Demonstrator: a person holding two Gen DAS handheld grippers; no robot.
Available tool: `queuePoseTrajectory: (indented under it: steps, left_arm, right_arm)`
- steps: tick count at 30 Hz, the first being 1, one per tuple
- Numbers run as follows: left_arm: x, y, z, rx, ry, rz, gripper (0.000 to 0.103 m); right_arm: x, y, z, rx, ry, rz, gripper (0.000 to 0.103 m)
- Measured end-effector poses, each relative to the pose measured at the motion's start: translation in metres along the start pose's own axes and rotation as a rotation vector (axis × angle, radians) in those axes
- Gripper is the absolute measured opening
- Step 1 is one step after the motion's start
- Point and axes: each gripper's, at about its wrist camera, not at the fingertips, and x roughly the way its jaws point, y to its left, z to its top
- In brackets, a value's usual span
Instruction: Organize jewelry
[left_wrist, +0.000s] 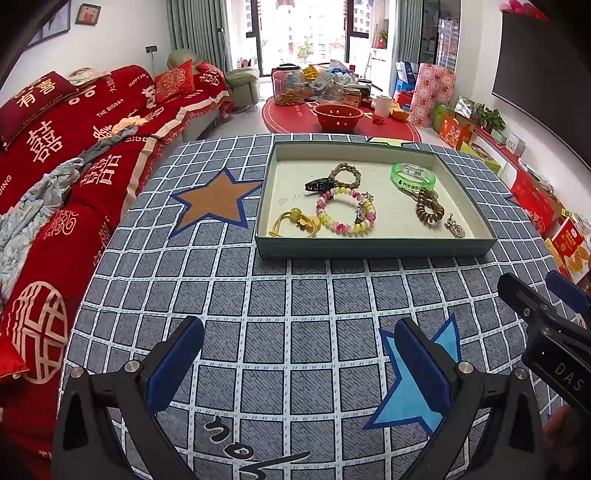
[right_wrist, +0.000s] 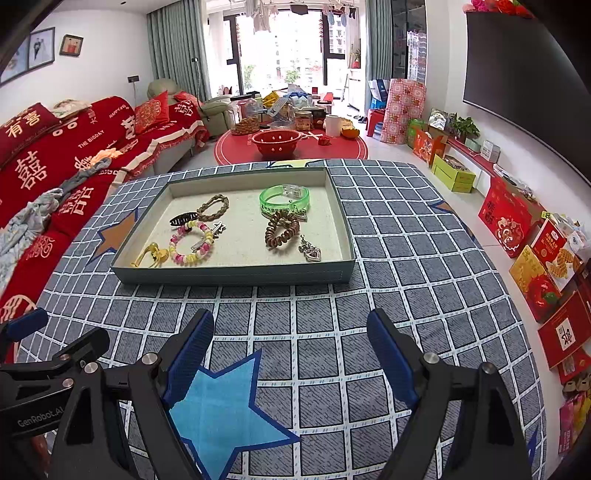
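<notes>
Both grippers hang low over the checked blue-grey surface (left_wrist: 303, 302), and neither has anything in it. The left gripper (left_wrist: 299, 362) has its jaws standing wide apart with only cloth between them, and the right gripper (right_wrist: 291, 354) is the same — jaws spread, framing a bare patch beside a light blue star (right_wrist: 221, 410) printed on the cloth. The jewelry all sits farther back, well apart from either pair of jaws, inside a shallow grey-green tray (right_wrist: 236, 275). In it lie a green translucent bangle (right_wrist: 283, 199), a brown coiled hair tie (right_wrist: 280, 230) just in front of it, a silver heart pendant (right_wrist: 311, 252) near the front right corner, a pink-and-yellow beaded bracelet (right_wrist: 191, 245), a braided brown bracelet (right_wrist: 213, 207), a black hair claw (right_wrist: 183, 219) and a yellow hair tie (right_wrist: 150, 255) at the front left. A red-covered sofa (left_wrist: 74, 155) runs along the left side of the room.
</notes>
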Motion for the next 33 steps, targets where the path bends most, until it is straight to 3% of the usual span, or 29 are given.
queuePoseTrajectory:
  steps: [33]
  left_arm:
    - [-0.0005, 0.0004, -0.0014, -0.003, 0.016, -0.013, 0.103]
  right_arm:
    - [0.0000, -0.0004, 0.0001, -0.001, 0.002, -0.001, 0.087]
